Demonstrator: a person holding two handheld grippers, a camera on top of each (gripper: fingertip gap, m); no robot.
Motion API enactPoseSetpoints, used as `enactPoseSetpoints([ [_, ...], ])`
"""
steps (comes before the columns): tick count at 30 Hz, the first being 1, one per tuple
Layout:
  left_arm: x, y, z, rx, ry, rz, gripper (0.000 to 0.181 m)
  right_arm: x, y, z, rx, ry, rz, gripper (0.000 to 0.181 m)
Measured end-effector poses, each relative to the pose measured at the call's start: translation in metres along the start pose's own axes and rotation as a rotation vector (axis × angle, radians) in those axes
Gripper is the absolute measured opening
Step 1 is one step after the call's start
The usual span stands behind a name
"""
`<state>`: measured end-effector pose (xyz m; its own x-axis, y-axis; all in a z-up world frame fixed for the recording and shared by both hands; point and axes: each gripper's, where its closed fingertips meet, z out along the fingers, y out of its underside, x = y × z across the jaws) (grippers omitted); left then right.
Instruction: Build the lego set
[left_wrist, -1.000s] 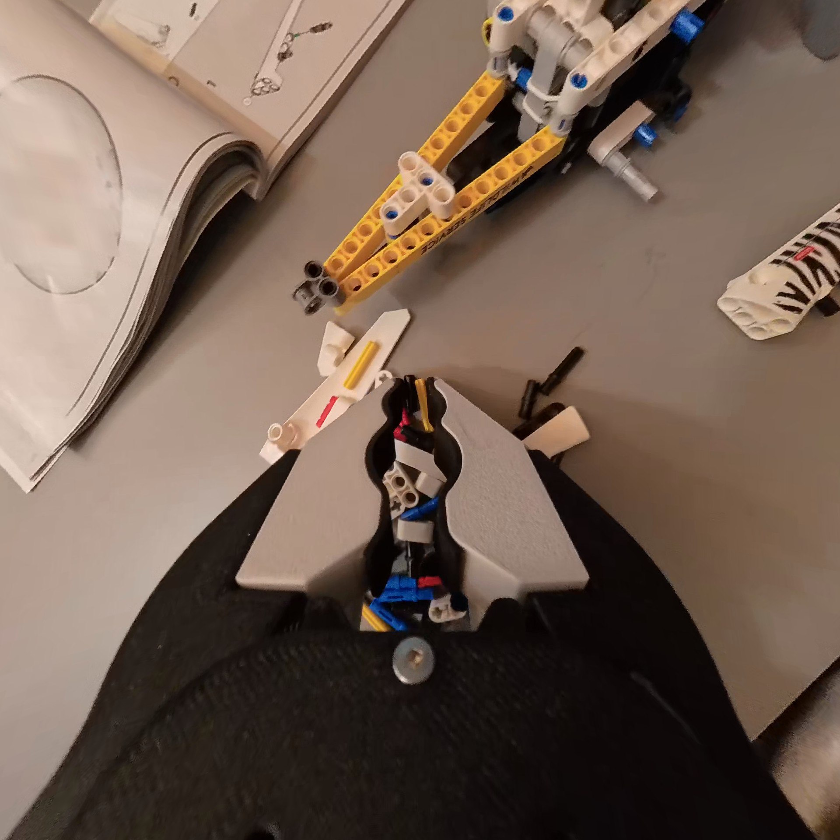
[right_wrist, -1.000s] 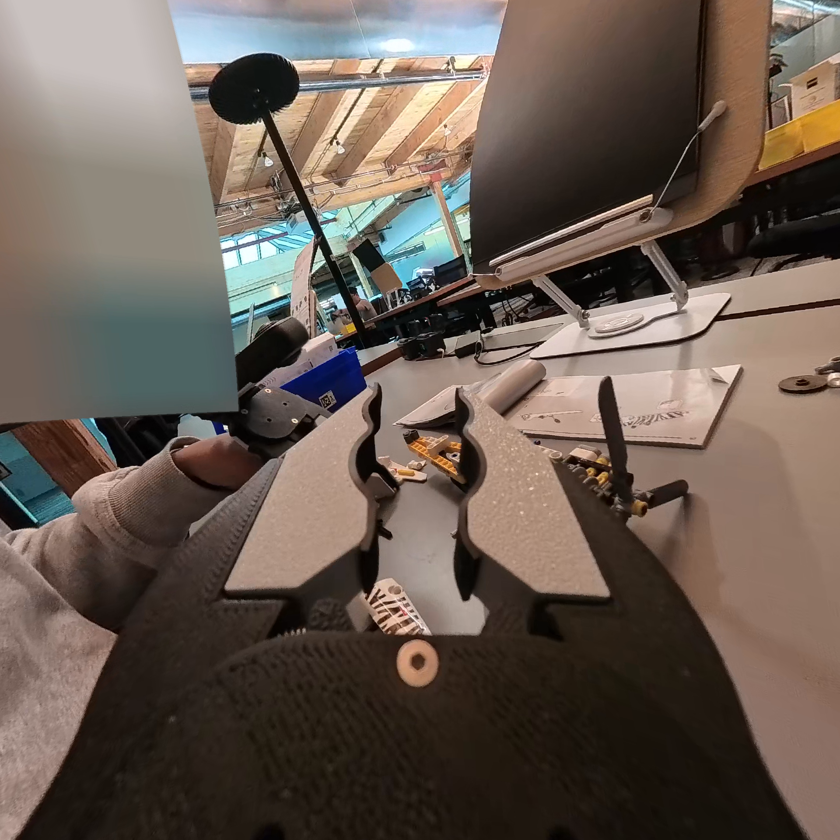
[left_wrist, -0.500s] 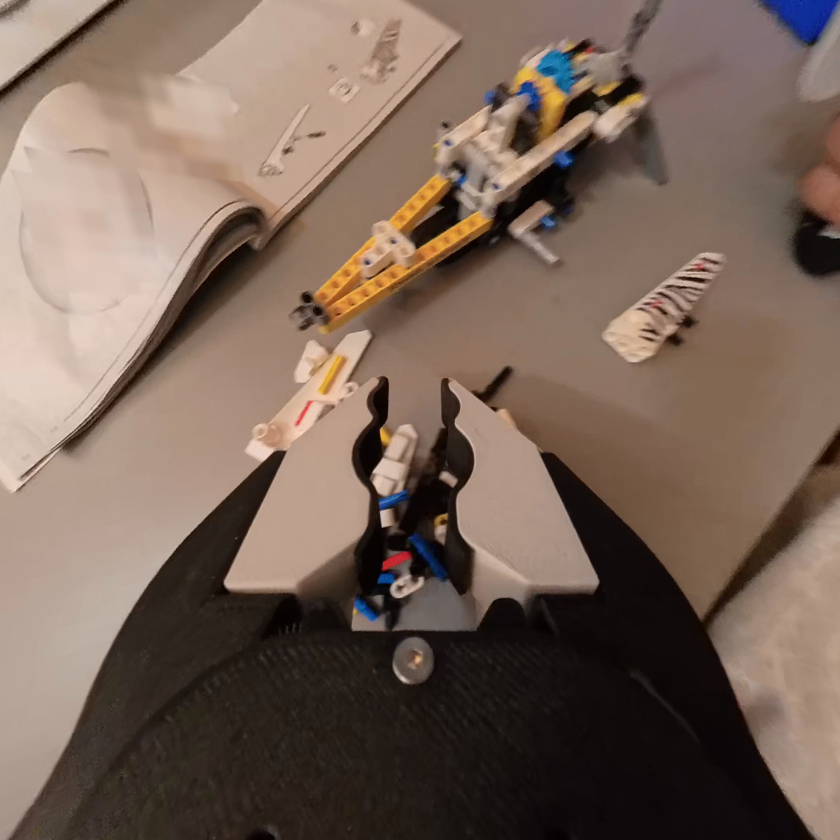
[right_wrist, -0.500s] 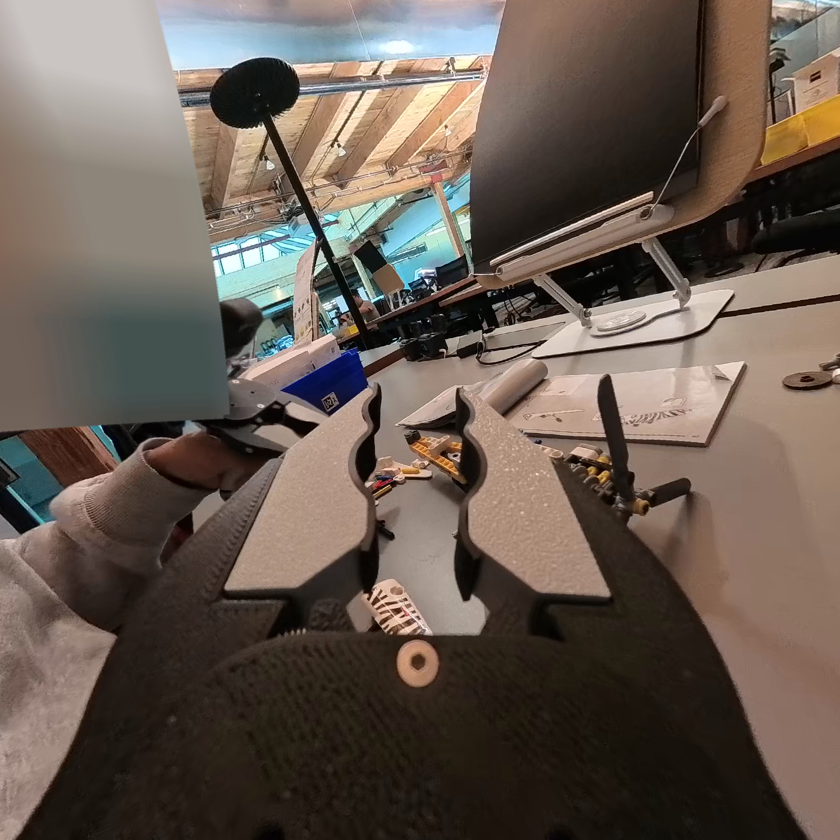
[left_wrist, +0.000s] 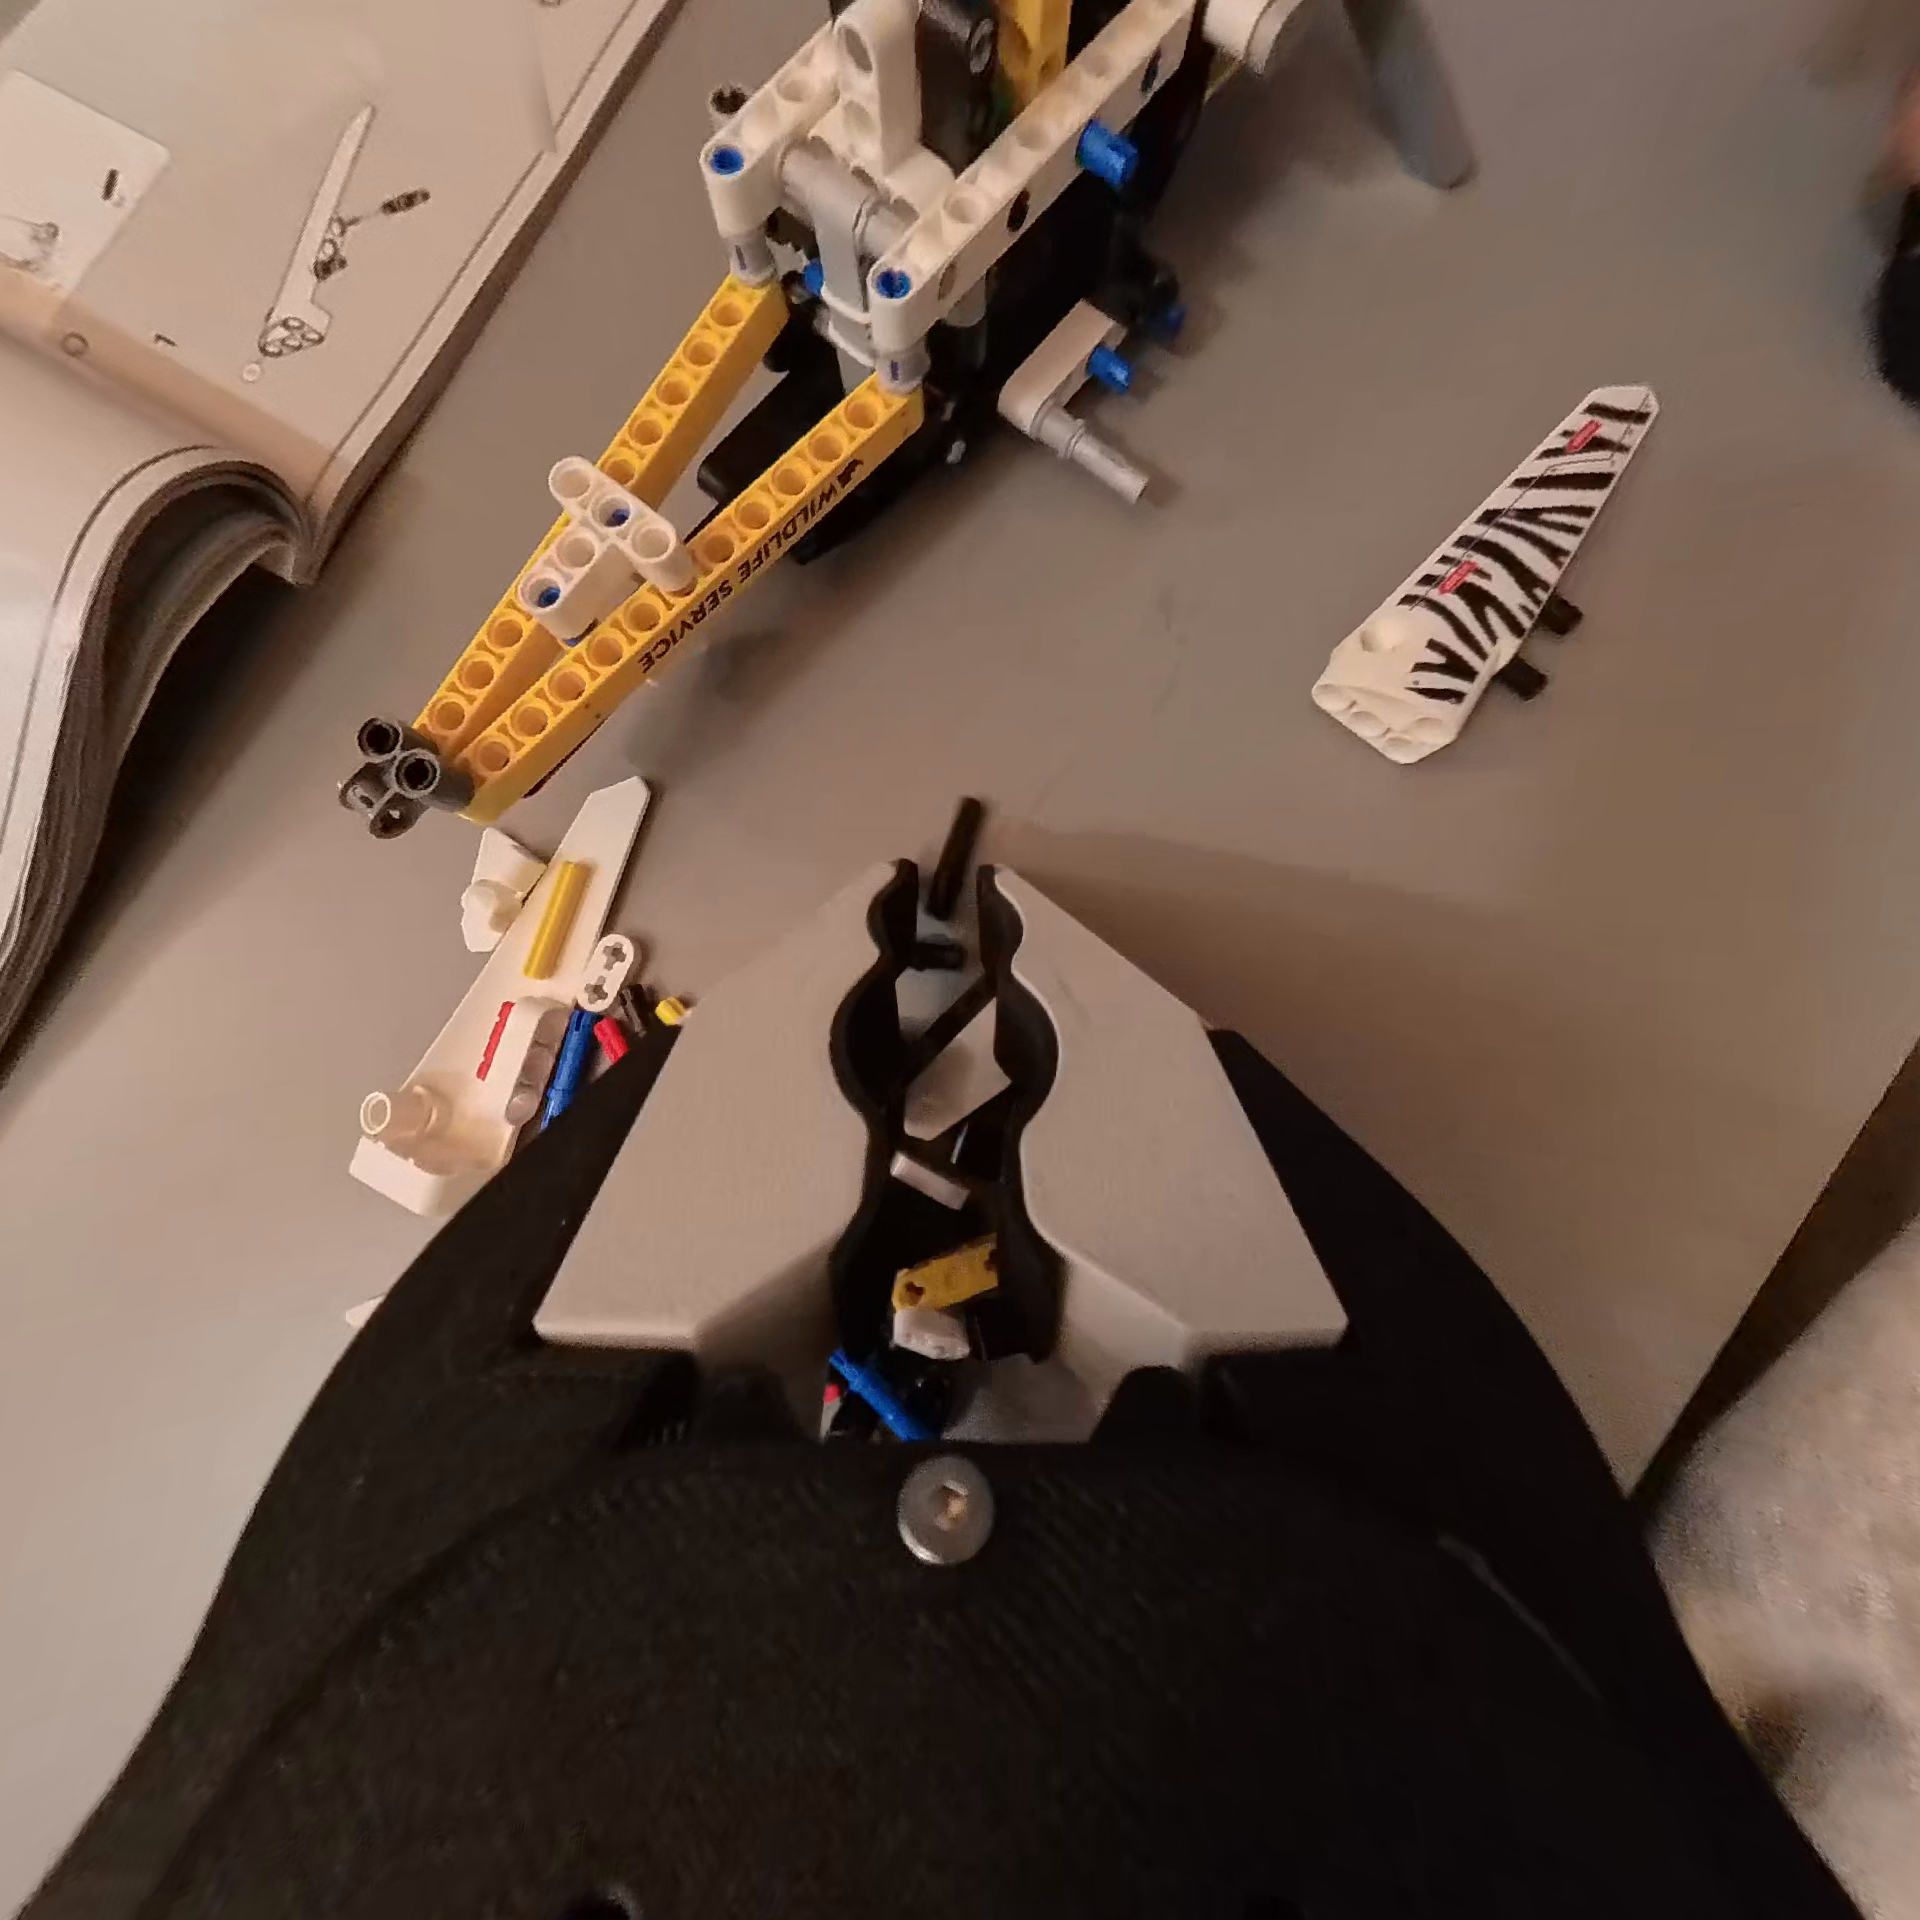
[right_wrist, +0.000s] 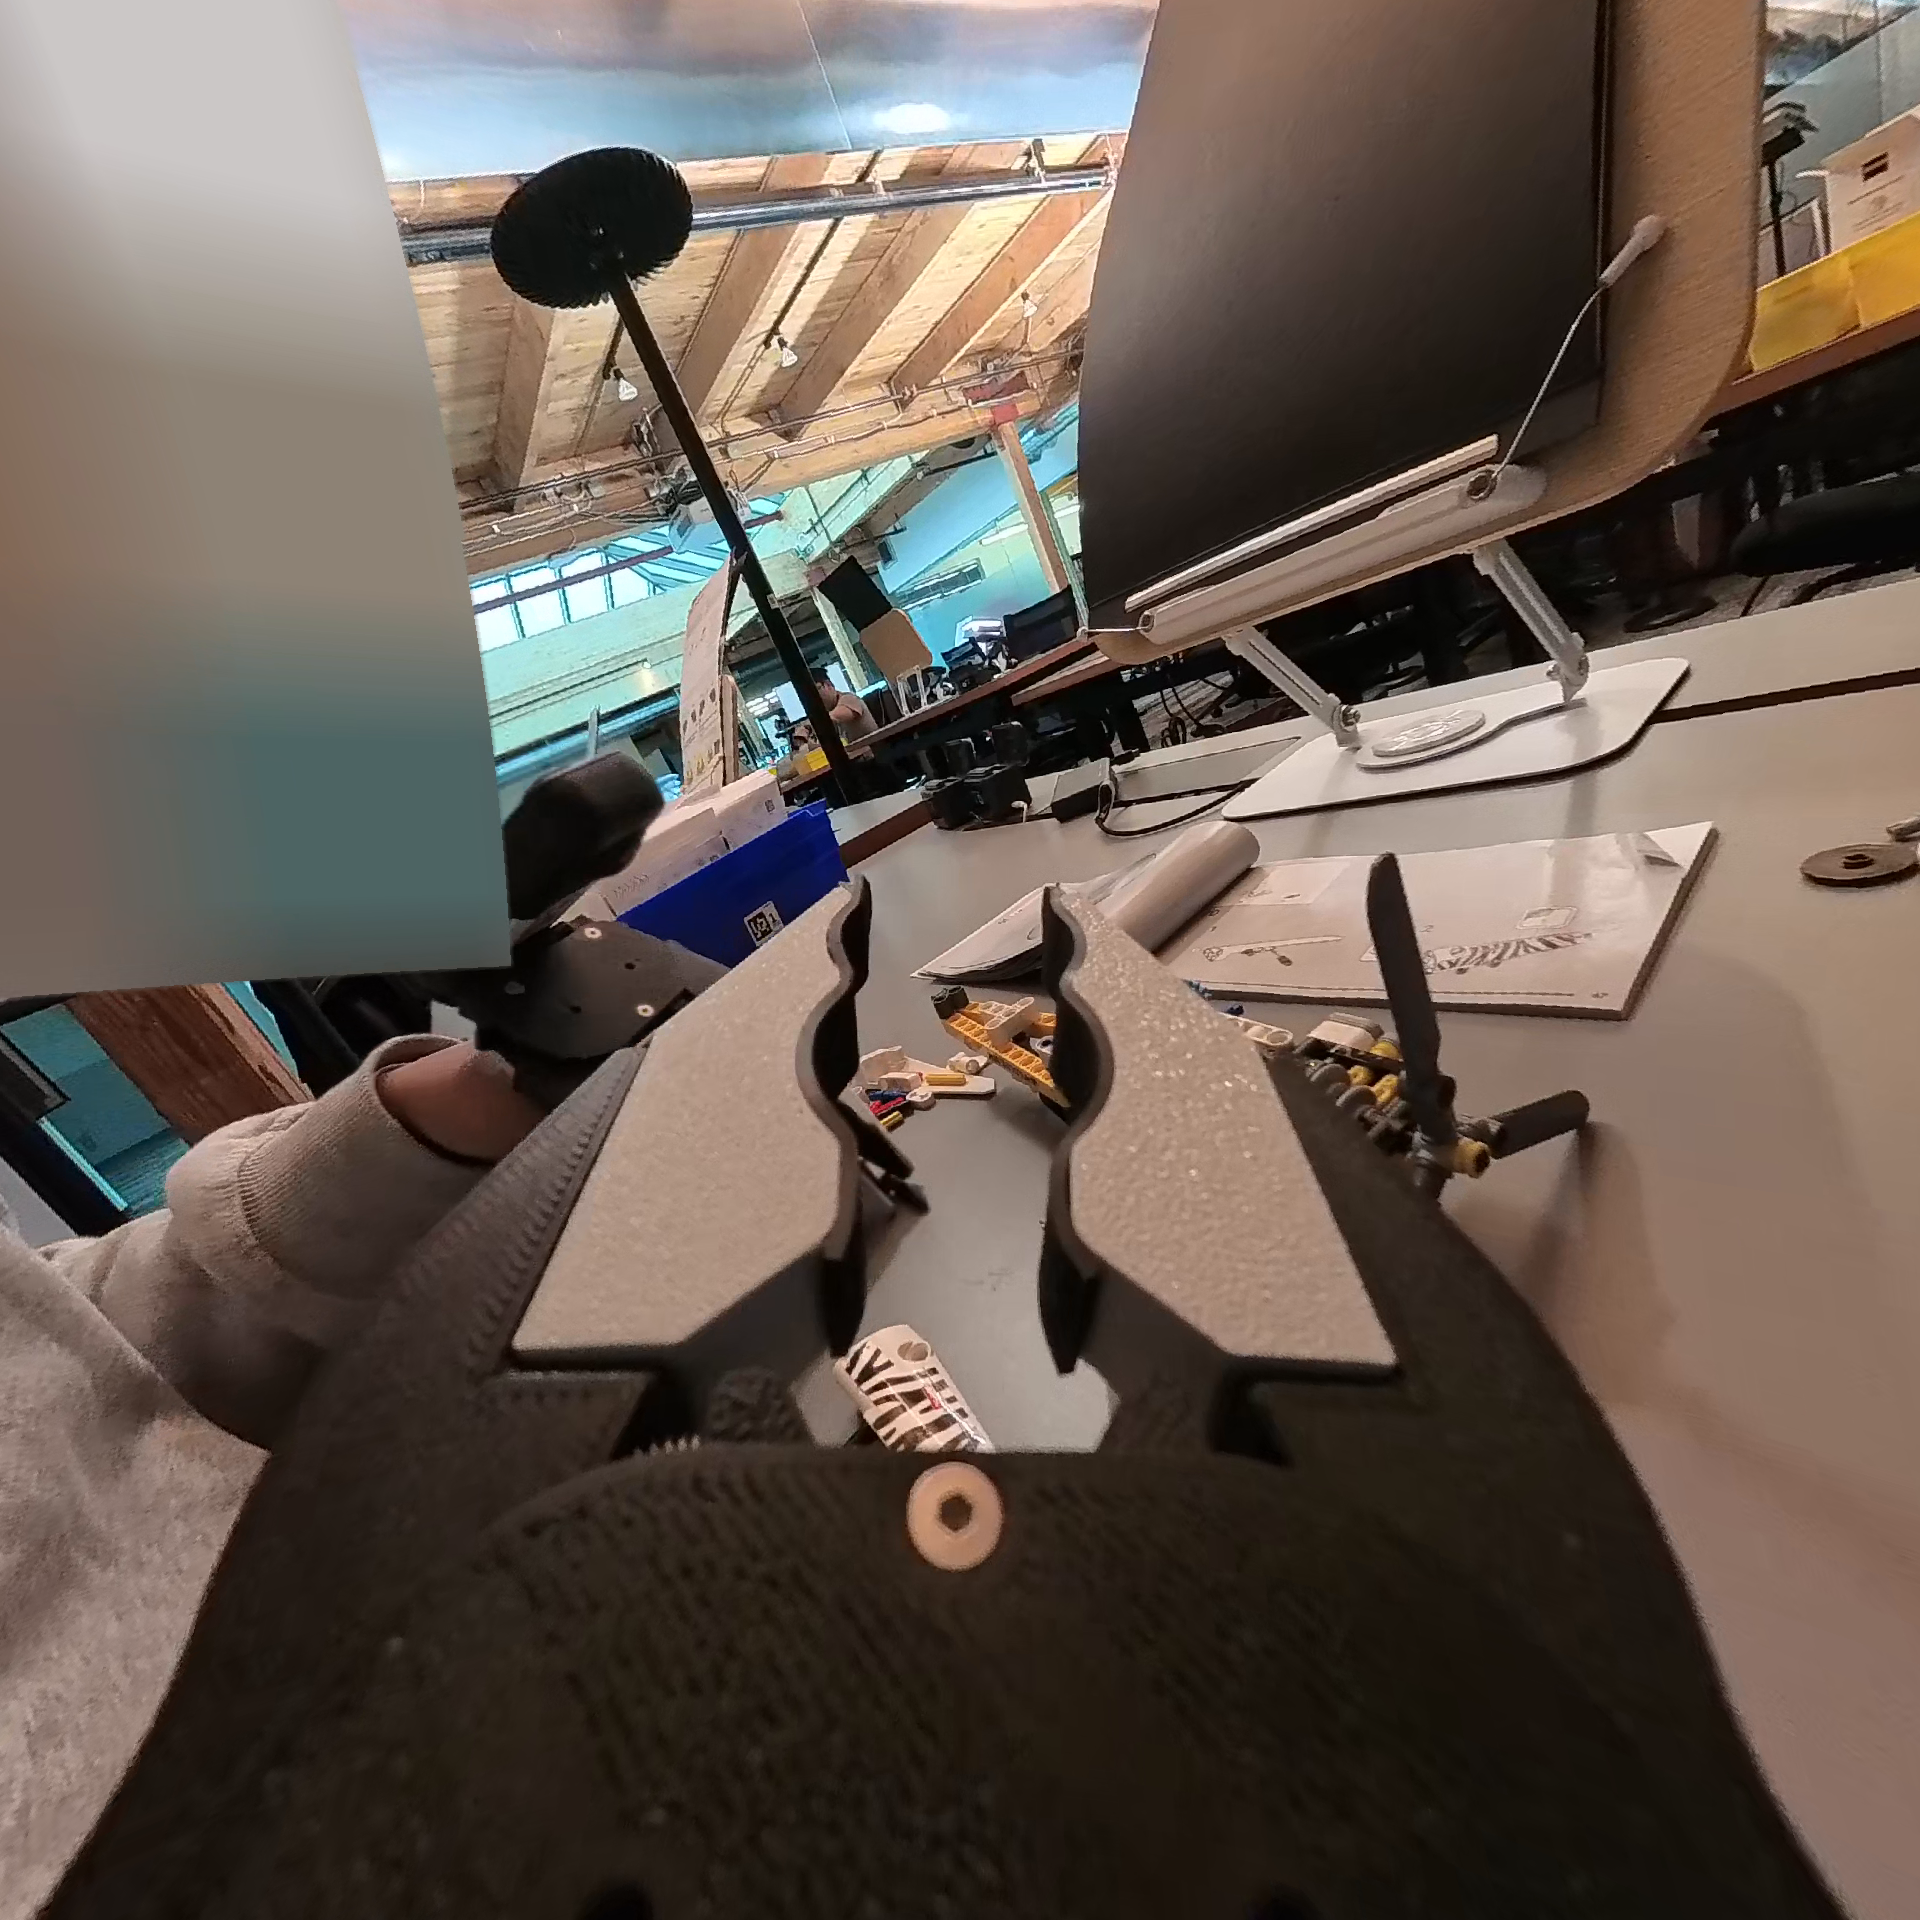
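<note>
The lego set (left_wrist: 665, 582) lies on the tabletop (left_wrist: 1299, 935) ahead and left of the left claw (left_wrist: 943, 883), which has come down and squeezed nearly shut around a black pin (left_wrist: 958, 831), perhaps the next piece, though whether it grips is unclear; the right claw (right_wrist: 951, 914) hangs open, empty.

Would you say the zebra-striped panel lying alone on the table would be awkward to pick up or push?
The zebra-striped panel looks like stiff moulded plastic, so it probably won't flex. It appears thin, so likely light and prone to sliding on the smooth grey table. Its tapered shape and the black pins along one edge suggest it would pivot rather than roll.
</note>
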<state>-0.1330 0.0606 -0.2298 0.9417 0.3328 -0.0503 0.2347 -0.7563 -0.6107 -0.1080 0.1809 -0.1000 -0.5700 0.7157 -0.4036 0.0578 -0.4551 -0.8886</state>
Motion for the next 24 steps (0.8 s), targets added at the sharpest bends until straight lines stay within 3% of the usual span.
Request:
enactPoseSetpoints([
  [12, -0.041, 0.017, -0.012, -0.028, -0.088, -0.102, 0.004, 0.001, 0.0, 0.0, 0.001, -0.001, 0.016, 0.032],
  [19, -0.028, -0.013, -0.013, 0.113, -0.051, -0.062, 0.019, 0.001, 0.0, 0.0, -0.001, -0.004, 0.021, 0.032],
  [24, -0.034, -0.022, 0.005, 0.097, -0.092, -0.051, 0.02, 0.001, 0.0, 0.0, 0.002, -0.005, 0.02, 0.031],
])
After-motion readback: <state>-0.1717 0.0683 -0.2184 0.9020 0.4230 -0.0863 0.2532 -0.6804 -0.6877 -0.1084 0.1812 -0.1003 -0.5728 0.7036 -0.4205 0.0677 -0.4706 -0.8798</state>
